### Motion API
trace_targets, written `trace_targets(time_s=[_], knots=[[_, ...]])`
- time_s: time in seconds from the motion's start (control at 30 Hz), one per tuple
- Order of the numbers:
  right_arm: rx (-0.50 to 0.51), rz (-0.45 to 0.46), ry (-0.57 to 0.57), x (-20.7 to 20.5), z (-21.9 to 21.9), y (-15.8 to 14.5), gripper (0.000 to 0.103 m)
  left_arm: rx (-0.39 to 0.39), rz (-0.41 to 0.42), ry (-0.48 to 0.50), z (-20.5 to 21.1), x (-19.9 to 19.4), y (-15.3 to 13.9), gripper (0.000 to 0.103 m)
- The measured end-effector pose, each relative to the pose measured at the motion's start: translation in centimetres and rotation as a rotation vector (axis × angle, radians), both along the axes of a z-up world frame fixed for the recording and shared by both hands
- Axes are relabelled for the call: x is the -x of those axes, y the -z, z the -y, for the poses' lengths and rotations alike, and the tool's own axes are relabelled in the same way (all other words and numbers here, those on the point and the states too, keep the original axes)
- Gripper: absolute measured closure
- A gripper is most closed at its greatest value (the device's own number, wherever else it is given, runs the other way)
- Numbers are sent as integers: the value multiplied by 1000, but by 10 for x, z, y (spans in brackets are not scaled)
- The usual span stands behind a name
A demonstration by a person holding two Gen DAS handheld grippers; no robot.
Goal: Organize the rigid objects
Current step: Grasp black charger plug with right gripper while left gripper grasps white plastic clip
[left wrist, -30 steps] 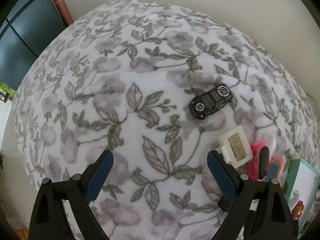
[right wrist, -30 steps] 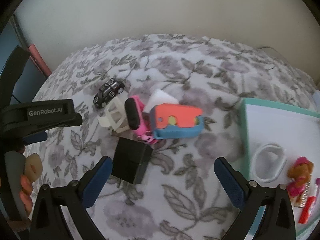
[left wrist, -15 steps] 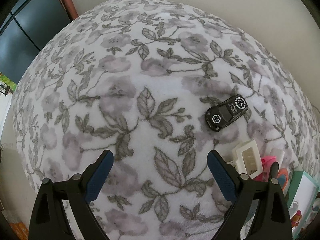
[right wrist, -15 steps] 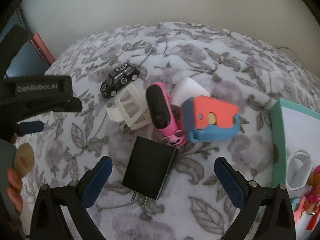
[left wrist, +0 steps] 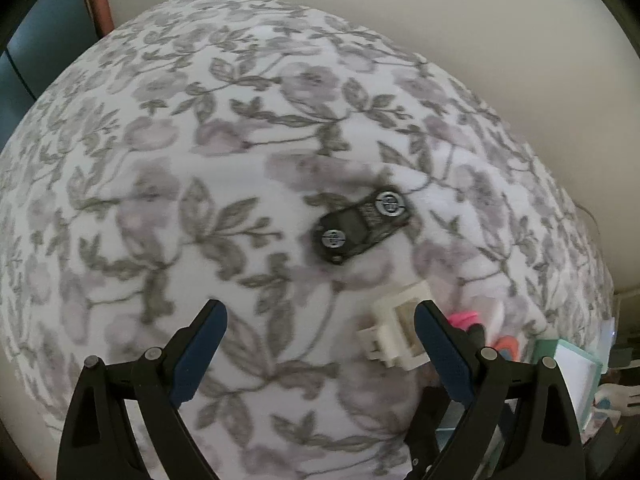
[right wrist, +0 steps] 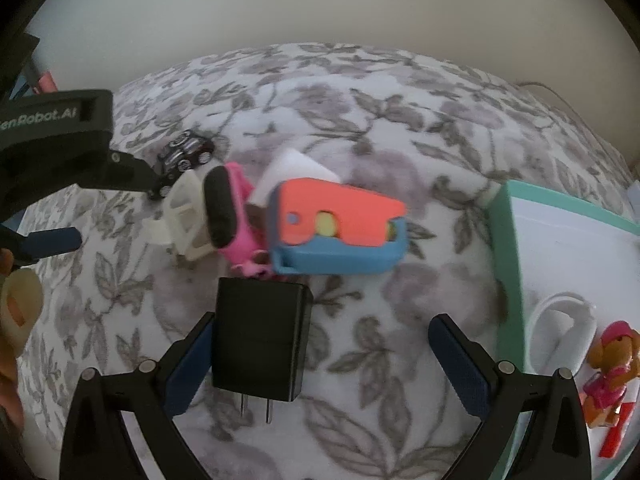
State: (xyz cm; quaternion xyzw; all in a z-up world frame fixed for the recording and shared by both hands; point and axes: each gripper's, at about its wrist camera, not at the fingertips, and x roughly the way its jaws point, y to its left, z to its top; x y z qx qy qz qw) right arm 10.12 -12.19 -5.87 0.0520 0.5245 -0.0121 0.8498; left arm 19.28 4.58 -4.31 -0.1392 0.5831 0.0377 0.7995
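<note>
Where the flowered bedspread (right wrist: 400,128) runs toward its right edge, a teal-rimmed white tray (right wrist: 510,248) lies on it, holding a white ring-shaped piece (right wrist: 560,328), a small figure in pink with brown fur (right wrist: 610,364) and a red strip (right wrist: 616,428) at the near corner. Left of the tray, on the bare spread, the loose things cluster: an orange-and-blue plastic block (right wrist: 336,228) with a yellow-green spot in a slot, a white slab (right wrist: 296,168) behind it, a pink piece with a black oblong face (right wrist: 224,212), a cream open-frame clip (right wrist: 184,216) and a black toy car (left wrist: 362,224) with silver wheels, farthest toward the left.

Nearest the right tool (right wrist: 324,360) lies a black wall charger (right wrist: 260,344), a matte box with two metal prongs pointing at the camera; it sits between the widely spread fingers, against the left one, not clamped. Over the cream clip the left tool (left wrist: 320,344) hangs wide open and empty.
</note>
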Motion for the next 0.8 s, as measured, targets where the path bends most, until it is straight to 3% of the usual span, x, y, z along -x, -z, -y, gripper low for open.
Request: trace_targets(time_s=[0.47,0.6,0.8], knots=[[-4,-3,8,-1,11,3,0,46,25,-20,18,-12,19,8],[5,-3,6,-1,11,3,0,2,4,-3,25,-13,23,8],[5,2,8,0,9,1,10,1,-22,5,23,-10,23,8]])
